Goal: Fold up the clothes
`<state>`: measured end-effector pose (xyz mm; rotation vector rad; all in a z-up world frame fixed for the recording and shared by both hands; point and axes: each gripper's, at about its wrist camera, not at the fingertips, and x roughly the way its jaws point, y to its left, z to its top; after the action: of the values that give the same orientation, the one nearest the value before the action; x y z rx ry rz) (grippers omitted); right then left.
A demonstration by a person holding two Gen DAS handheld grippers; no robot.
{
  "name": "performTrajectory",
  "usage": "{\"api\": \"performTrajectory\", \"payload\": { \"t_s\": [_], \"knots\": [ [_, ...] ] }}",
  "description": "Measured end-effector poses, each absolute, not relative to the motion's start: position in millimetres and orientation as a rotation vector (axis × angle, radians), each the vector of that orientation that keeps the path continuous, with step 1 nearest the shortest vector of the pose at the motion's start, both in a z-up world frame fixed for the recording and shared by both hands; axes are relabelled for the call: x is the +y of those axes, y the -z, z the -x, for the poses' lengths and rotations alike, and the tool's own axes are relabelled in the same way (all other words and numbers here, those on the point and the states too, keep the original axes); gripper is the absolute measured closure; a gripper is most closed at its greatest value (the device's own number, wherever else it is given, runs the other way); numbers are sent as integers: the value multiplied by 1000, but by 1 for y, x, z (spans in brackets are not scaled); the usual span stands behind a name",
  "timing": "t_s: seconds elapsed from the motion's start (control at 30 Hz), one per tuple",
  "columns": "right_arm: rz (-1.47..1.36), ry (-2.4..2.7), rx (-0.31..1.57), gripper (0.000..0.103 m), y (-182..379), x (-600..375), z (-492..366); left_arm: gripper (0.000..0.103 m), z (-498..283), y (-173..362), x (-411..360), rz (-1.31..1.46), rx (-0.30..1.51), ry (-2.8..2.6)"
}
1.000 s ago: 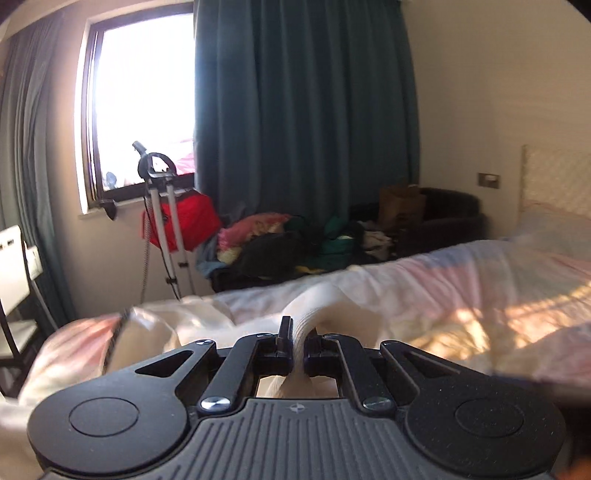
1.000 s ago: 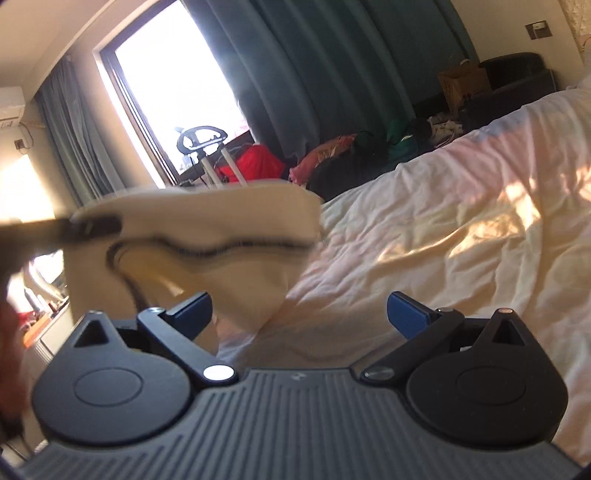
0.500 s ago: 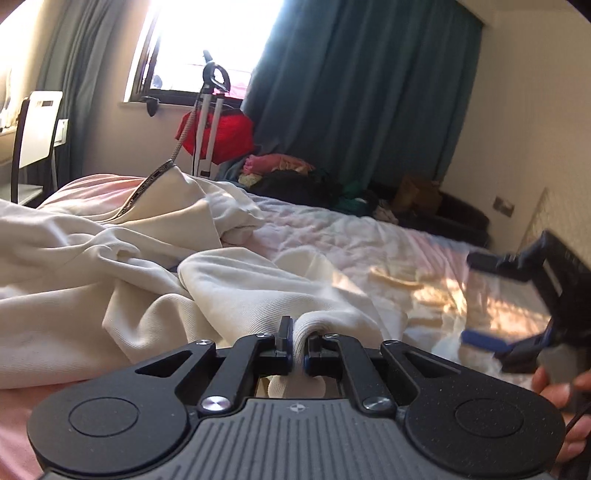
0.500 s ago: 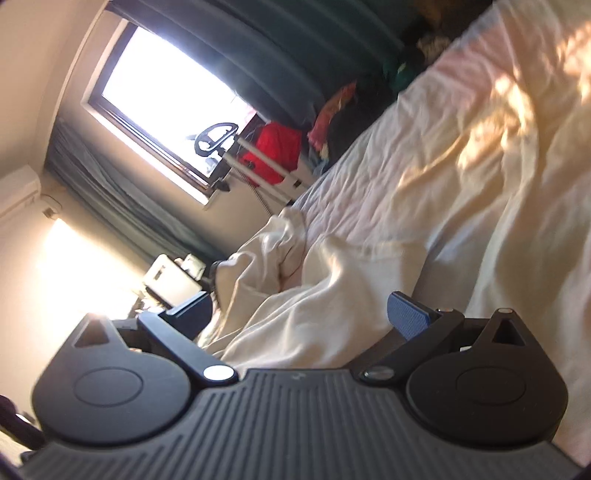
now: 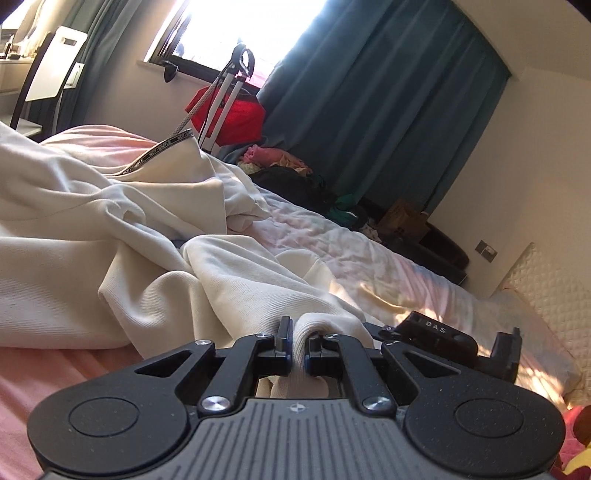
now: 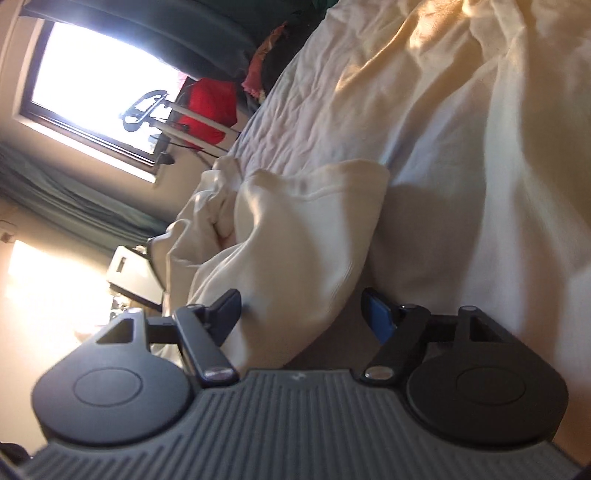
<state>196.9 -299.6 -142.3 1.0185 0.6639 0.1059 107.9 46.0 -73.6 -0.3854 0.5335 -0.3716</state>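
A cream garment (image 5: 110, 236) lies crumpled on the bed (image 5: 332, 240), with a dark printed band along one raised edge at the back left. My left gripper (image 5: 298, 339) is shut on a fold of the garment, low over the bed. My right gripper (image 6: 301, 314) is open, rolled sideways, with a fold of the same garment (image 6: 295, 236) lying between its spread fingers; I cannot tell if they touch it. The right gripper also shows in the left wrist view (image 5: 461, 343), just right of the left one.
A window (image 5: 236, 33) and teal curtains (image 5: 369, 110) are behind the bed. A red bag on a trolley (image 5: 229, 110), a pile of clothes (image 5: 288, 173) and a dark armchair (image 5: 436, 243) stand beyond it. A chair (image 5: 48, 74) is at far left, a headboard (image 5: 546, 284) at right.
The left gripper has lowered the held fold onto the bed. The right gripper has rolled sideways and moved down close to the garment, beside the left one, narrowing its jaws somewhat.
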Motion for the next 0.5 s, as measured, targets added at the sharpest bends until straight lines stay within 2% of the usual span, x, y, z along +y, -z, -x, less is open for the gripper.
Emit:
{"api": "performTrajectory", "payload": {
  "t_s": [0.1,0.13,0.17,0.23,0.43,0.5],
  "knots": [
    [-1051,-81,633,34,148,-304,-212,97,-113,81,50,401,539,385],
    [-1073,-72,620,43,150,-306,-217,97,-114,84,51,406,541,392],
    [-1090,-61,618,64,151,-308,-223,97,-114,85,51,400,536,398],
    [-1082,-31,630,92,147,-311,-236,97,-115,88,50,386,532,410],
    [-870,21,539,95,94,-328,-261,83,-114,93,37,397,555,505],
    [-874,9,500,95,75,-348,-264,71,-113,96,34,449,568,568]
  ]
}}
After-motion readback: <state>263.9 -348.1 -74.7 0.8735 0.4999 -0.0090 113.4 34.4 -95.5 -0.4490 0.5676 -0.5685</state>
